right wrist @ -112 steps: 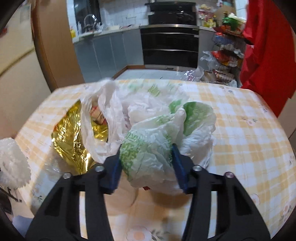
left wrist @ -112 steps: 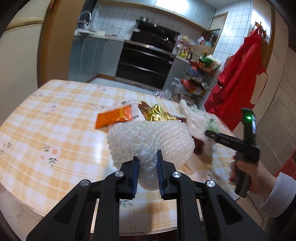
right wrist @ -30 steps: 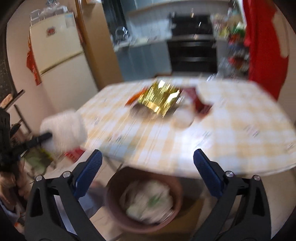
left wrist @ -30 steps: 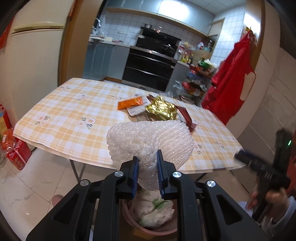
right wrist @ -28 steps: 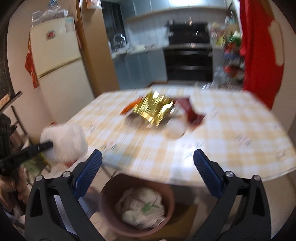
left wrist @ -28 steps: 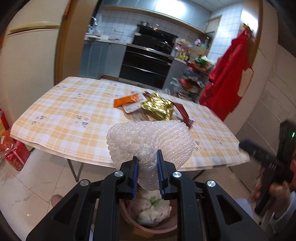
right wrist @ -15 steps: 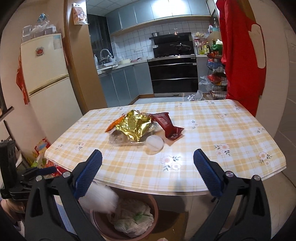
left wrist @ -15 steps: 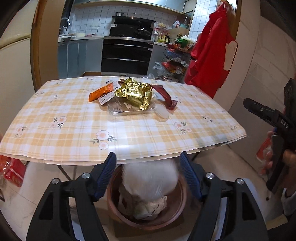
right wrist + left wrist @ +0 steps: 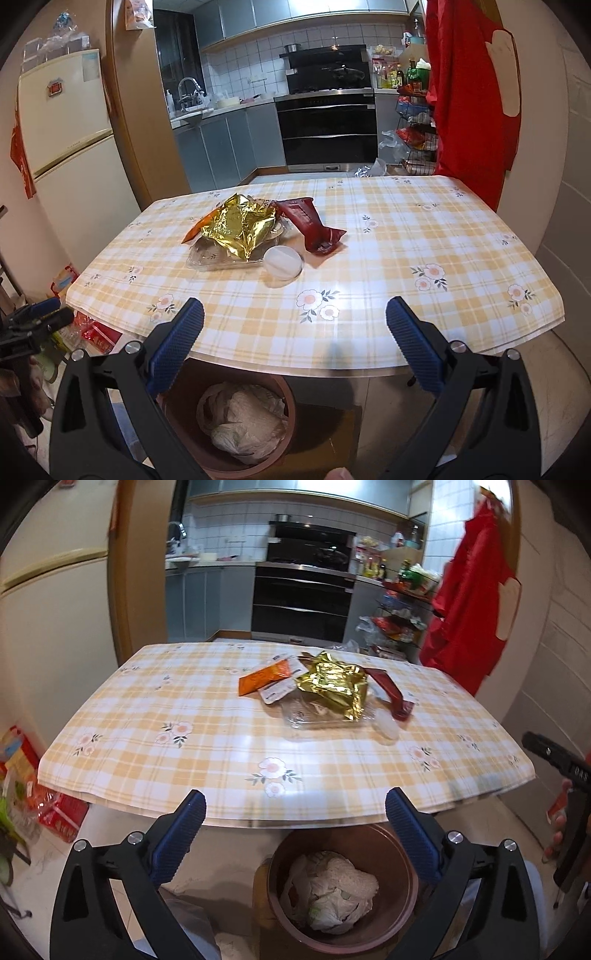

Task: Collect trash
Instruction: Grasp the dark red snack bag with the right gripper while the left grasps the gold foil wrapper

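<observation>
Kitchen floor bin [image 9: 400, 897] now holds my dropped foam net; left gripper [image 9: 293, 834] opening empty, right gripper [image 9: 294, 345] wide, wrappers [image 9: 332, 688] remain mid-tabletop.

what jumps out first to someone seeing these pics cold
The crumpled gold foil wrapper catches the eye first, shining in a small litter pile at the middle of the checked table, with a dark red packet beside it. Below the table's near edge, a brown bin already holds crumpled white trash.
</observation>
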A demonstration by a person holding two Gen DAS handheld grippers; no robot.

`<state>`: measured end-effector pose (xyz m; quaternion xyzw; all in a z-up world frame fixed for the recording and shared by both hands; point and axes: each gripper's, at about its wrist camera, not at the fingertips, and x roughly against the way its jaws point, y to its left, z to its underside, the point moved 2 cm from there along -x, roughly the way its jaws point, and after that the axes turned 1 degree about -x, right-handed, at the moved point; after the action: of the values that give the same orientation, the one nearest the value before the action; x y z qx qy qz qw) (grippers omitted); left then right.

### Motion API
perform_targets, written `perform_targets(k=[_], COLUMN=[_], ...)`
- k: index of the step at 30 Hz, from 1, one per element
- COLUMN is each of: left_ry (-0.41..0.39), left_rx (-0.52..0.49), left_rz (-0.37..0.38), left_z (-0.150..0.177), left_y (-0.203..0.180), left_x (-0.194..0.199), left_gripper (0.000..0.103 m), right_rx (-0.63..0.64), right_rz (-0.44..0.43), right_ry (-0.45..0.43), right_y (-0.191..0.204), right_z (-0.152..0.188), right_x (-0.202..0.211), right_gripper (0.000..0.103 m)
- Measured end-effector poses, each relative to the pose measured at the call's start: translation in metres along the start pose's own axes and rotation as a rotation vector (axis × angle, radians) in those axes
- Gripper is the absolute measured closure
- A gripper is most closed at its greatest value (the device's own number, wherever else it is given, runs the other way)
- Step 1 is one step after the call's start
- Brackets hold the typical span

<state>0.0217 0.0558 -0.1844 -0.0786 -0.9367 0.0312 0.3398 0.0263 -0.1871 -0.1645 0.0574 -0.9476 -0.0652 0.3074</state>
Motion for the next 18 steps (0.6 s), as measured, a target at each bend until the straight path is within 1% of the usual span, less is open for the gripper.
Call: perform_targets(k=[6,9,10,12,14,16,18], left_ry=[0.009,0.017,0.02,0.029,0.037,0.05,0.06], left_rx=[0.023,0.022,0.021,0.021,0.024,0.029,0.035], left_rz=[-0.012,-0.01,-0.01,-0.01,-0.009,-0.007,-0.003], left_z=[-0.007,-0.014,-0.016,-0.021,-0.026,-0.031,-0.036], left_y=[0.006,0.007,0.007,0.007,0.008,0.009,0.011], left_x=[-0.013,-0.026,-0.03,-0.042,-0.053,-0.067,-0.079], left_gripper=[0.007,0.007,0.007,0.007,0.007,0.007,0.007], right_rx=[0.023,0.02,0.024,0.044,0.074,0.106,0.112], right_rz=[0.0,-0.028,-0.044,-0.046,-0.062,-0.041,-0.051], right_ry=[0.052,0.079,0.103,0.138,0.156,0.177,0.192], right_y=[-0.001,-0.004,-0.005,-0.005,-0.004,-0.003,-0.002], right_z=[-0.005,-0.009,-0.01,-0.011,-0.014,-0.018,-0.023], right_x=[-0.026,-0.046,-0.057,-0.077,-0.095,-0.121,-0.14], right_gripper=[0.006,0.006,0.006,0.006,0.006,0.006,0.006])
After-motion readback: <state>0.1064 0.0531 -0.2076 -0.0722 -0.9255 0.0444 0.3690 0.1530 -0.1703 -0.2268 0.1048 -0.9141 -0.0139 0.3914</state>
